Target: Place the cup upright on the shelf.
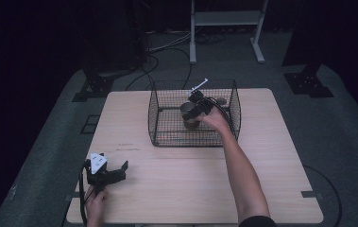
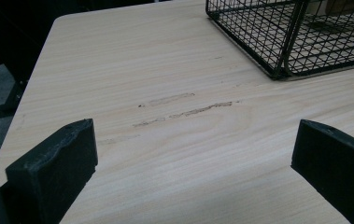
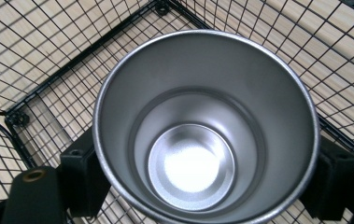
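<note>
— So, high view first: where's the cup?
— Centre frame, in the wire basket (image 1: 157, 111); the right tool (image 1: 196, 109) is on it. The left tool (image 1: 106, 174) rests lower left on the surface (image 1: 271, 156).
— Left gripper view?
— Jaws wide apart, nothing between; basket upper right.
— Right gripper view?
— Steel cup (image 3: 202, 126), upright and empty, clamped between the jaws.

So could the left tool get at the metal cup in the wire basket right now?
Probably not easily: the left tool sits open near the table's front edge, and the right tool already grips the metal cup inside the wire basket.
</note>
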A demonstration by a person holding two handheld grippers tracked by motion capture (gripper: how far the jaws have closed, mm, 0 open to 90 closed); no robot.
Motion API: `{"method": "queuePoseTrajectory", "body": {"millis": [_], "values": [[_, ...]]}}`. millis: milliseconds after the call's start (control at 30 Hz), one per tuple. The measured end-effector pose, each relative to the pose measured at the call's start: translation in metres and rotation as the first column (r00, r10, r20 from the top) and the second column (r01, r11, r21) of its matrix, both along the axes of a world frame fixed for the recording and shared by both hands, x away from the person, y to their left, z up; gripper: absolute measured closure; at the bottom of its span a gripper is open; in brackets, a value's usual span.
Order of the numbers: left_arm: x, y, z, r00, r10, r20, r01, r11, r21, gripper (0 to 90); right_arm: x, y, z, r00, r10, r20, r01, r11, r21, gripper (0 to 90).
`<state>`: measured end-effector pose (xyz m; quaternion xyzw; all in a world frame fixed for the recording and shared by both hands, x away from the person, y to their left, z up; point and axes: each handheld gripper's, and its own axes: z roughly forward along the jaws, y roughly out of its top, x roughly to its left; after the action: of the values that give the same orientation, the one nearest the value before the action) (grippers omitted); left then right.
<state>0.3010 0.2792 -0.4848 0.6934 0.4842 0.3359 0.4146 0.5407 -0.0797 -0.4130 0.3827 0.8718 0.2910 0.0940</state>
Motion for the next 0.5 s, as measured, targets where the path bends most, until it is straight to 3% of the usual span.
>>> {"method": "queuePoseTrajectory", "body": {"millis": [267,500], "values": [[0.0001,0.0000,0.0000,1.0000,0.000,0.000,0.000,1.0000,0.000,0.0,-0.0027,0.0034,-0.0029,0.9997,0.023,-0.003,-0.024,0.998,-0.056,17.2],[0.0001,0.0000,0.0000,1.0000,0.000,-0.001,0.000,1.0000,0.001,0.0,-0.0031,0.0012,-0.0025,0.9997,0.025,-0.003,-0.026,0.998,-0.057,16.6]]}}
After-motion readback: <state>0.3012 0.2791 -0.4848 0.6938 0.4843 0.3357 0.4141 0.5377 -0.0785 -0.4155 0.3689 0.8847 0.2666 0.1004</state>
